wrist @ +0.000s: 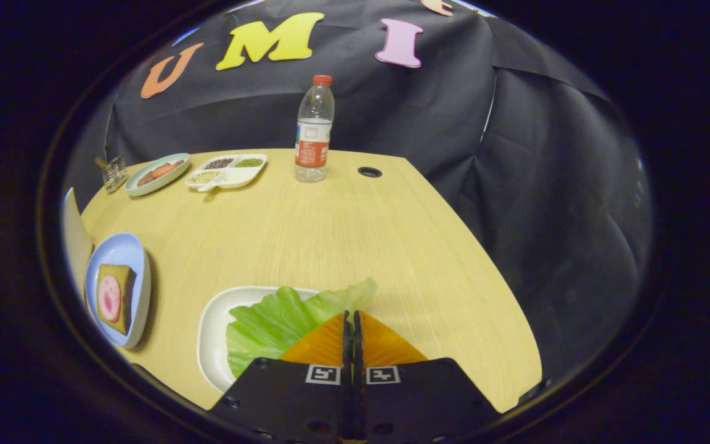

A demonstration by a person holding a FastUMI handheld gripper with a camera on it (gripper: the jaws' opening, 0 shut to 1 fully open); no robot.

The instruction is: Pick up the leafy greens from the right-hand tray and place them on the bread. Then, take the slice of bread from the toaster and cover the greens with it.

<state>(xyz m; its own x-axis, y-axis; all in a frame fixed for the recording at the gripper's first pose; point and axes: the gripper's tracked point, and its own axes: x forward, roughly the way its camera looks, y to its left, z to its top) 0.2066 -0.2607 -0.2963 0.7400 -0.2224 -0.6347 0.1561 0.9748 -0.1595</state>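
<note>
Tabletop [342,234] of pale wood, one only, spreads out ahead of the gripper, with black cloth draped behind and beside it. One small round hole [370,172] is cut into the far part of the wood.

Four dishes rest on the table. Nearest, directly under the fingers, is one white tray [213,333] holding one large lettuce leaf [275,320], the leafy greens; the leaf spills over the tray's far rim. To the left, near the table's edge, sits one pale blue plate [122,253] carrying one slice of bread [114,298] with a dark crust and a round pink piece on top. At the far left are two more dishes side by side: one oval plate [156,174] with orange and brown food, and one white divided tray [227,171] with several compartments of small grains or beans in dark, green and pale colours.

One clear plastic bottle [314,129] with a red cap stands upright at the far side, just right of the divided tray. One small wire rack [112,171] stands beyond the oval plate at the far left corner.

One gripper [351,327] sits over the near tray, its two fingers pressed together with almost no gap, their tips at the leaf's near edge. Whether any of the leaf is pinched between them cannot be told.
</note>
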